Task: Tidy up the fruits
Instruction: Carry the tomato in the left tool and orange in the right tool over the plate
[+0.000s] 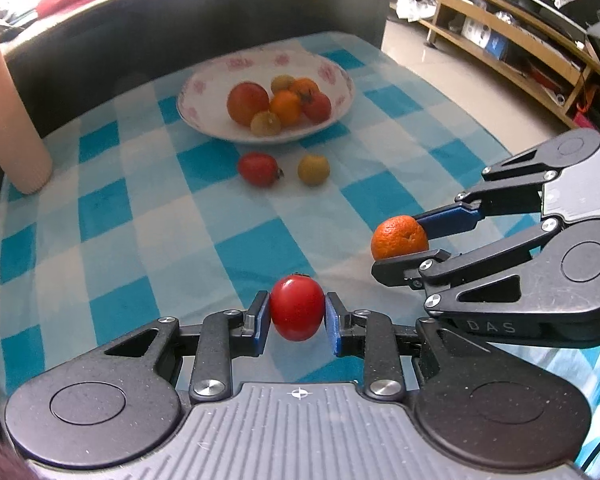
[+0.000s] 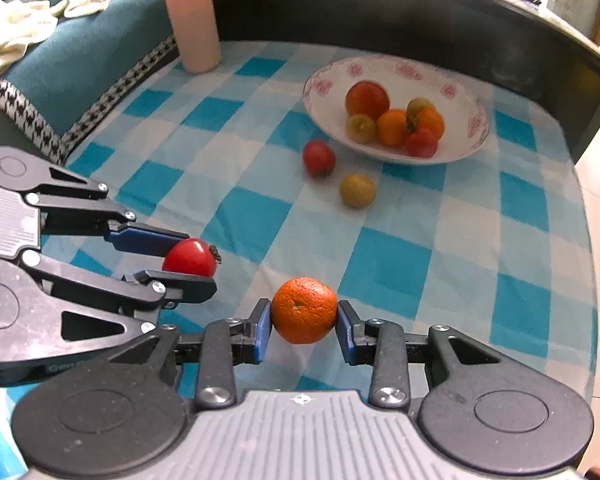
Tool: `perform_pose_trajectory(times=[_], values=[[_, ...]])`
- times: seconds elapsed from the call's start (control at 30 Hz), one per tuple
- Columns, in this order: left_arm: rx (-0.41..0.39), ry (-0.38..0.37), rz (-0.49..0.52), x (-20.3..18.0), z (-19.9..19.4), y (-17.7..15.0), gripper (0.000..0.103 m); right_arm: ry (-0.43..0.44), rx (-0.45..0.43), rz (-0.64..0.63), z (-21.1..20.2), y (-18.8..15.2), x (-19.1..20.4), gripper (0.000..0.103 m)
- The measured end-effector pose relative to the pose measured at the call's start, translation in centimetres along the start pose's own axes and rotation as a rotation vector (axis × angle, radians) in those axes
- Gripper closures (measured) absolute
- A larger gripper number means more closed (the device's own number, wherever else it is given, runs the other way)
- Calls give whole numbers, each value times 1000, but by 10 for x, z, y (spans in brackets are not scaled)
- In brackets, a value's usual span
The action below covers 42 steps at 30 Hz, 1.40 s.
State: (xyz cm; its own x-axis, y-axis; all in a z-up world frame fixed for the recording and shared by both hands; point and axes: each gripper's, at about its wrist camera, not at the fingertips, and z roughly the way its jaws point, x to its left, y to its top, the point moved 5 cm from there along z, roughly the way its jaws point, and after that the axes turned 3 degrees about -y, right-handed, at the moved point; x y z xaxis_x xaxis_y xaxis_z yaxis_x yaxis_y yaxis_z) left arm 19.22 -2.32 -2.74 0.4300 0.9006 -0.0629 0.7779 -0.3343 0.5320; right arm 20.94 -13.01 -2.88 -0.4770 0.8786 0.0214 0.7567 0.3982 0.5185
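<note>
Two black hinged grippers side by side above a desk (image 1: pixel 112 240) draped in soft blue-and-white checked cloth. Left gripper (image 1: pixel 297 318) with blue-padded fingers (image 1: pixel 262 322) pressed narrow on a glossy, smooth-skinned red tomato (image 1: pixel 297 307), dark stalk end pointing away in the right wrist view. Right gripper (image 2: pixel 304 322) clamped likewise on a round, dimpled orange mandarin (image 2: pixel 304 310), pitted rind matte between the flat blue pads (image 2: pixel 263 330). Both fruits near the front edge of the cloth, whether lifted clear of it or resting, impossible to tell.

Farther back, a shallow white ceramic bowl (image 1: pixel 340 80) with a pink floral rim, heaped with six fruits: a large red-orange tomato (image 1: pixel 247 103), two orange ones, two small yellowish ones and a small red tomato with a stalk. Just in front of the bowl, loose on the cloth and apart from each other, an oval red cherry tomato (image 1: pixel 258 169) and a dull yellow-green round fruit (image 1: pixel 313 169).

At the far left corner, a tall matte peach-coloured cylinder (image 1: pixel 8 120), upright. Behind the desk, a dark curved backrest (image 1: pixel 180 24); to the right, wooden shelving (image 1: pixel 500 40) above a pale tiled floor.
</note>
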Motion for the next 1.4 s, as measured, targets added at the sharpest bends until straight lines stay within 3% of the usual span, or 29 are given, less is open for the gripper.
perform_pose_trajectory(times=[0.33,0.73,1.4], values=[[-54,23,-28,10,-7,25,68,-21,-55,46,-9,22,-9,55],[-138,53,-56,26,-3,82,68,-48,-139,151,-14,68,-38,55],[-172,67,-110,53,37,141,69,-103,-196,204,26,130,-88,55]])
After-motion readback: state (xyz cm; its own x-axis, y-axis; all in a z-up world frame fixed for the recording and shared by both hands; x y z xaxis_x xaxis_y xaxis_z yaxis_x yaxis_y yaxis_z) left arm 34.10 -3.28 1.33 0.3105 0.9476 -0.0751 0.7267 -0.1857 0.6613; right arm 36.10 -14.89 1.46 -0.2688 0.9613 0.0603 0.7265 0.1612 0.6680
